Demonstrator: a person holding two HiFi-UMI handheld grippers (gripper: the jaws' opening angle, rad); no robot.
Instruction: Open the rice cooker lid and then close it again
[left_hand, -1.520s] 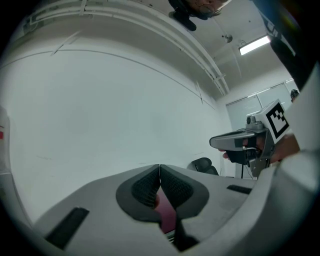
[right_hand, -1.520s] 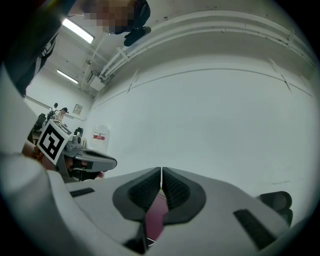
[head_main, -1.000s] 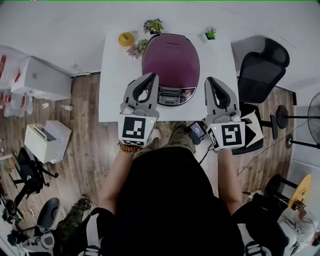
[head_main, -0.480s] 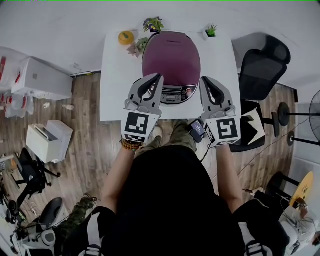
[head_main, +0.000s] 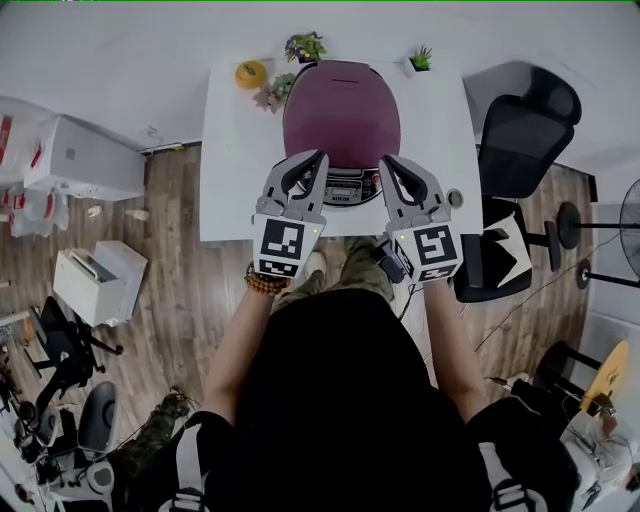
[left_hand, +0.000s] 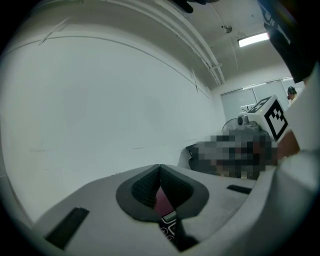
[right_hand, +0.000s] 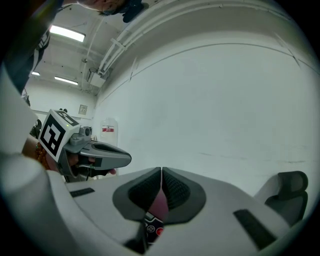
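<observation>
the rice cooker (head_main: 341, 125) sits at the middle of the white surface (head_main: 232, 150), its lid (head_main: 345, 90) down. it lies straight ahead of and below both sets of tongs, in the gap between them. its long axis runs away from the person, with the control panel (head_main: 347, 189) at the near end. the hinge is likely at the far end, so the lid would swing up and away.

the left tongs (head_main: 319, 157) point at the panel's left edge and the right tongs (head_main: 384, 160) at its right edge. neither hand is clearly nearer. both sets of tongs are pressed together with nothing held. in each gripper view the ribbed dark pads meet at the tip, and only a sliver of purple lid and panel buttons shows through the gap below.

the lid is a smooth, glossy plum dome, rounded at the corners, probably hard plastic that gives little grip. the panel is a silvery band with a small display and round buttons. the grey shells of the tongs look matt.

beyond the cooker, two small potted plants (head_main: 305, 47) (head_main: 421, 65) and a yellow round thing (head_main: 251, 74) stand along the far edge. a black chair (head_main: 520, 130) stands at the right.
</observation>
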